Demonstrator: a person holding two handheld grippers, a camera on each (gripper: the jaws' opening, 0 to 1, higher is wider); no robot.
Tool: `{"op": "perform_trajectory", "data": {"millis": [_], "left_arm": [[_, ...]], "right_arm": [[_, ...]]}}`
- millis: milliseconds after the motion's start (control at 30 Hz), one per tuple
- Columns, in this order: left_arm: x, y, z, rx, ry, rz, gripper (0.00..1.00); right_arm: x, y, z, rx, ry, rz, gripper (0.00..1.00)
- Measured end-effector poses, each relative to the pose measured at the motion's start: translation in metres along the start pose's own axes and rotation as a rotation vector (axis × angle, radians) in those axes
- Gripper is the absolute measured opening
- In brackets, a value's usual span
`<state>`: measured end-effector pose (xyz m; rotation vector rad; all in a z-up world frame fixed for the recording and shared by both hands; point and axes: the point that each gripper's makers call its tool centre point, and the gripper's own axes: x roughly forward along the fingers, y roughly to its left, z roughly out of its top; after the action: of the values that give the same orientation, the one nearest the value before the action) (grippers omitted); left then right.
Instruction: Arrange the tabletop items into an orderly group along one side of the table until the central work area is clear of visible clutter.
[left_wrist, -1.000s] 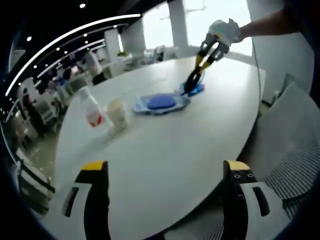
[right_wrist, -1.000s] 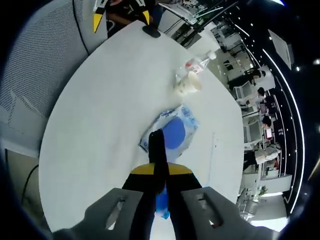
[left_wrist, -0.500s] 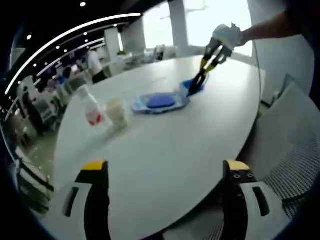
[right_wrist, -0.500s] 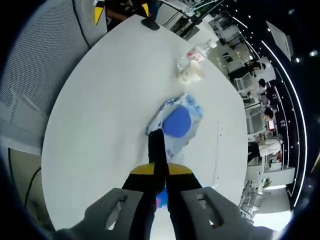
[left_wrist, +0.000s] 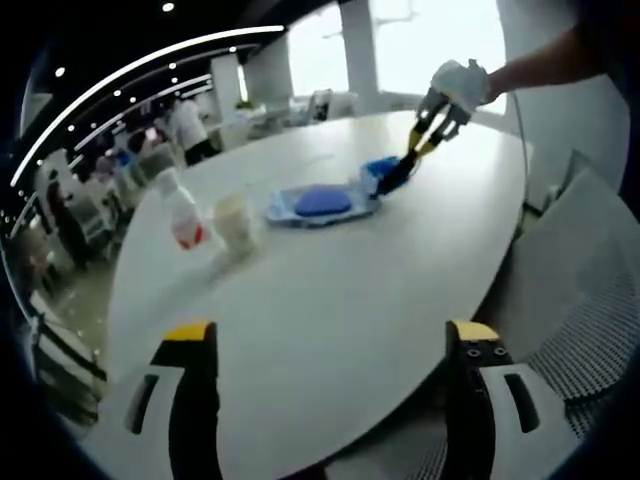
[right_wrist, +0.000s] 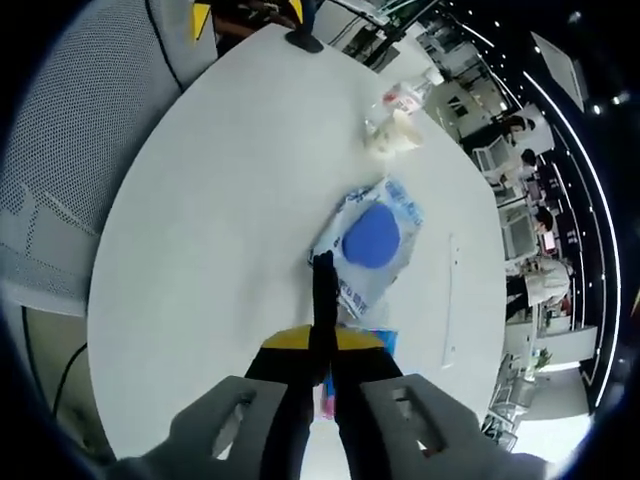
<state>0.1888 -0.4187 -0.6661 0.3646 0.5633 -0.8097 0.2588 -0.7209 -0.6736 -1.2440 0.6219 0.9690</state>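
Since the earlier frames, right tool (right_wrist: 322, 290) lifted its small blue packet (left_wrist: 381, 168) toward the wipes pack (right_wrist: 372, 240) at frame centre — jaws clamped on it, presumably for grouping. Left tool (left_wrist: 330, 350) hung wide open, empty, over the counter (left_wrist: 330, 300); bottle (left_wrist: 181, 212) and cup (left_wrist: 234, 222) stood side by side, left of centre.

open office | bright windows (left_wrist: 400, 40) | ceiling lights (left_wrist: 130, 75) | possibly desks (left_wrist: 90, 210)

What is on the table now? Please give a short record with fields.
table: white, round
wipes pack: flat, blue lid, mid-table
small blue packet: gripped by right tool, beside wipes pack
cup: pale, next to bottle
bottle: clear, red label
right tool: shut on the packet
left tool: open, holding nothing
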Motion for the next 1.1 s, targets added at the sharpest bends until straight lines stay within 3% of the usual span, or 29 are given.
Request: {"op": "perform_trajectory", "data": {"millis": [433, 1100], "left_arm": [[0.000, -0.002, -0.001, 0.007, 0.006, -0.008, 0.90], [0.001, -0.001, -0.002, 0.007, 0.018, -0.006, 0.90]], "right_arm": [[0.014, 0.045, 0.004, 0.013, 0.001, 0.060, 0.03], [0.042, 0.079, 0.011, 0.040, 0.004, 0.127, 0.03]]}}
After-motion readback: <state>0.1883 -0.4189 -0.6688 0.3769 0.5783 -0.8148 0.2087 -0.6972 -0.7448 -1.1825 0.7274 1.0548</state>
